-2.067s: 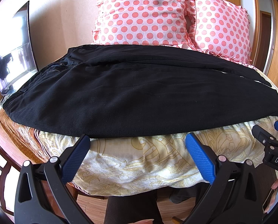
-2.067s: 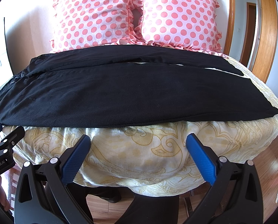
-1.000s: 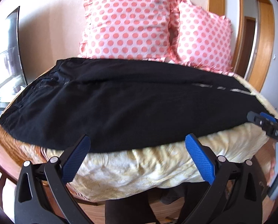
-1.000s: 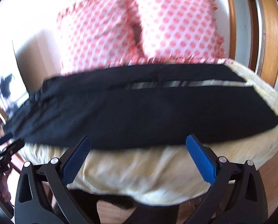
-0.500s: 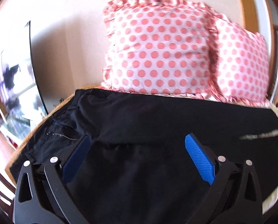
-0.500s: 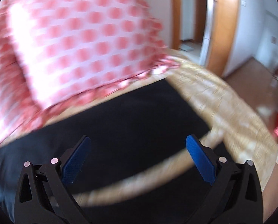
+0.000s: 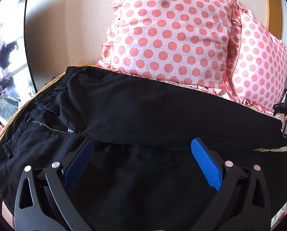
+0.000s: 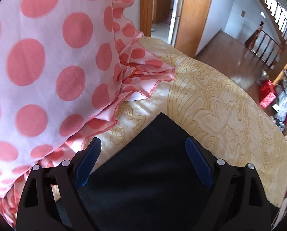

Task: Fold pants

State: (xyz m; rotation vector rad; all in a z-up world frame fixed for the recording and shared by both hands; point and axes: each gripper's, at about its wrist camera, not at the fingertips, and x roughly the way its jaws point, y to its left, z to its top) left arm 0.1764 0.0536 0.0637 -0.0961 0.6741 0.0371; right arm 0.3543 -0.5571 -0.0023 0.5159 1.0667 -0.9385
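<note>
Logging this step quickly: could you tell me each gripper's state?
Left gripper: open, holding nothing, above the pants.
Right gripper: open, over the pant-leg end.

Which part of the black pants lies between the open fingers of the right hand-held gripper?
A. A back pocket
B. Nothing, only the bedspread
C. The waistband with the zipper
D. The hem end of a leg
D: in the right wrist view the right hand-held gripper is open over the squared hem corner of the black pants on the yellow bedspread, beside the polka-dot pillow.
</note>
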